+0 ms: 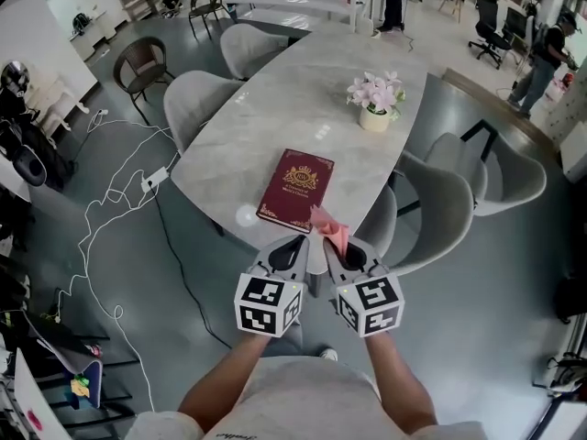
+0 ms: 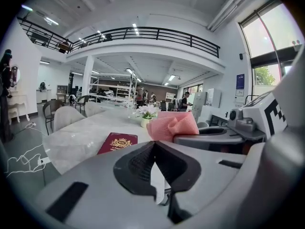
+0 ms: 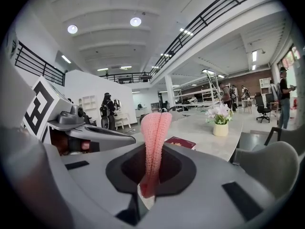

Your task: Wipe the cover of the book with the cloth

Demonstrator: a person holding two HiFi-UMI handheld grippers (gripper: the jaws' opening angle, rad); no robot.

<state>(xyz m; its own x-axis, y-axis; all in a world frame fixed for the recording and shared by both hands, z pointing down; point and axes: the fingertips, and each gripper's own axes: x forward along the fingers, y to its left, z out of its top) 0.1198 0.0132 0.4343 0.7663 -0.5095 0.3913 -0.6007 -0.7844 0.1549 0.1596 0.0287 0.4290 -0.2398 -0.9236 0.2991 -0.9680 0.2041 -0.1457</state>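
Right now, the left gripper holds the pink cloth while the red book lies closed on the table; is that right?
No: the right gripper holds the pink cloth, per the right gripper view; the book is closed on the table.

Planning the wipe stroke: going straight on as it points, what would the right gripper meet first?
Probably the near corner of the book, with the cloth pinched in the right gripper touching it first; its height over the table is unclear.

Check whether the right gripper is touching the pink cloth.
Touching: the right gripper view shows the right gripper shut on the pink cloth, pinched between its jaws.
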